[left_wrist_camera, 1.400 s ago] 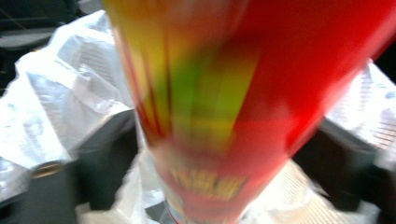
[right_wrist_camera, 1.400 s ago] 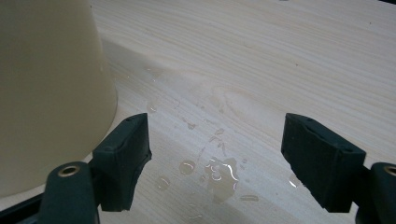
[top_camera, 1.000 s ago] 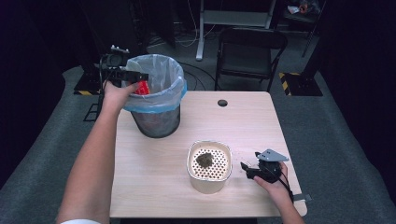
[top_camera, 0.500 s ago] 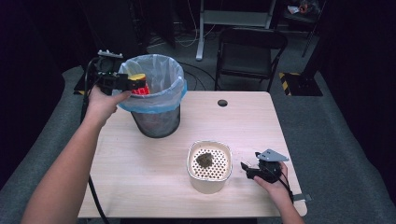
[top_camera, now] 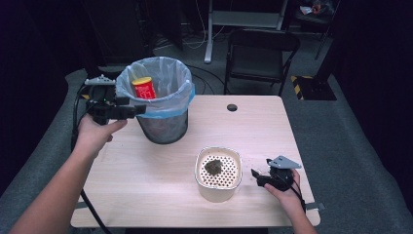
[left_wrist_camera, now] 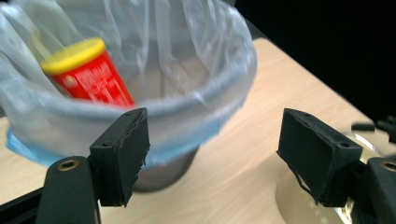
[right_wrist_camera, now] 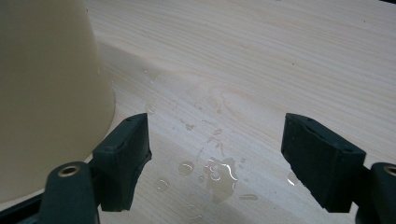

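Note:
A red can with a yellow lid [top_camera: 144,88] [left_wrist_camera: 88,74] leans inside the mesh bin lined with a clear bag [top_camera: 163,124] [left_wrist_camera: 196,100]. My left gripper [top_camera: 138,110] [left_wrist_camera: 215,158] hovers just left of the bin's rim. Its jaws have just been closing and stand apart with nothing between them. My right gripper [top_camera: 255,176] [right_wrist_camera: 215,154] rests open on the table, right of a cream perforated pot [top_camera: 217,191] [right_wrist_camera: 46,93] that carries a dark clump [top_camera: 213,166]. Nothing sits between the right jaws.
Water drops [right_wrist_camera: 215,170] lie on the wooden table [top_camera: 146,175] between the right jaws. A small black disc [top_camera: 232,107] sits near the far edge. A black chair [top_camera: 263,53] stands behind the table. Dark floor surrounds it.
The left gripper has drawn back to the left, away from over the bin. The red can, earlier at that gripper, now lies in the bin. The right hand has not moved.

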A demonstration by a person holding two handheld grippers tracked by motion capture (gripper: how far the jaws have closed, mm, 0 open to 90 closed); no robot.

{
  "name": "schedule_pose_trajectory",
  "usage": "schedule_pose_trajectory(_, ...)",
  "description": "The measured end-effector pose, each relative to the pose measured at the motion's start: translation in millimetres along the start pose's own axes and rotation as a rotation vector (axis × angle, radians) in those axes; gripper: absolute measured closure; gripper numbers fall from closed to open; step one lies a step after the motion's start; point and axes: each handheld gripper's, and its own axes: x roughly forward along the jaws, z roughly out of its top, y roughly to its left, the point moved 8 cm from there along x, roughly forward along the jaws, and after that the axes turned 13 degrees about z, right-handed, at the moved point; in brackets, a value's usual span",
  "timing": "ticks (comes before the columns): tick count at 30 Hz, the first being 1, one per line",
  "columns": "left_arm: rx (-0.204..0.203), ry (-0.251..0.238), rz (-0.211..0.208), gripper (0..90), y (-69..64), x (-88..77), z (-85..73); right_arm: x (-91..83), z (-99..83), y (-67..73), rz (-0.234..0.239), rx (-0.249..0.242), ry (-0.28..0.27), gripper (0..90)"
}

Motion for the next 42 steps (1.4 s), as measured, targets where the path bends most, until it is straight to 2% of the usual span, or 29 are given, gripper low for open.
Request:
schedule_pose_trajectory(1,-0.002,-0.005,-0.004,24.3,-1.6,-0.2,-3.8,0.5,0.1,-0.4,-0.006,-0.001,0.000,23.1)
schedule_pose_trajectory(2,-0.003,-0.004,-0.019,24.4,-5.2,0.6,-15.1,0.4,-0.6,0.1,-0.002,-0.006,0.009,23.1)
schedule_pose_trajectory(3,-0.003,-0.004,-0.019,24.5,-5.2,0.6,-15.1,0.4,-0.6,0.1,-0.002,-0.006,0.009,23.1)
schedule_pose_trajectory(6,-0.016,-0.009,-0.032,25.2,-9.0,4.2,-32.2,1.1,-0.2,0.4,-0.003,-0.009,0.005,23.2)
schedule_pose_trajectory(13,-0.044,-0.023,-0.011,26.2,-9.7,19.4,-72.7,1.2,-0.4,0.5,-0.005,-0.012,0.008,23.5)
schedule_pose_trajectory(15,-0.045,-0.016,0.008,26.9,-8.3,23.8,-85.8,1.1,-0.9,0.5,-0.007,-0.007,0.011,23.5)
schedule_pose_trajectory(16,-0.050,-0.006,0.017,27.0,-6.9,26.7,-97.4,1.5,-1.0,0.5,-0.004,-0.009,0.010,23.5)
schedule_pose_trajectory(22,-0.069,-0.006,0.030,27.6,-0.9,33.2,-132.0,1.3,-1.2,0.4,-0.005,-0.010,0.012,23.6)
schedule_pose_trajectory(29,-0.090,-0.013,0.075,27.3,9.1,40.0,-166.1,1.9,-1.7,1.0,-0.002,-0.016,0.020,23.5)
schedule_pose_trajectory(30,-0.108,-0.012,0.073,27.3,9.4,41.0,-170.7,2.0,-1.7,1.0,-0.002,-0.015,0.020,23.5)
schedule_pose_trajectory(32,-0.118,-0.005,0.071,27.2,11.8,43.7,-180.8,2.4,-1.7,1.2,-0.001,-0.011,0.018,23.6)
schedule_pose_trajectory(35,-0.117,0.004,0.075,26.7,14.4,48.7,-196.2,2.9,-2.1,0.1,-0.007,-0.015,0.018,23.7)
schedule_pose_trajectory(37,-0.116,0.014,0.062,25.8,14.9,52.2,-206.3,3.3,-2.9,-0.2,-0.005,-0.012,0.020,23.7)
schedule_pose_trajectory(42,-0.155,0.036,0.059,24.8,20.2,62.2,-228.1,3.5,-4.3,-2.0,-0.011,-0.009,0.025,23.8)
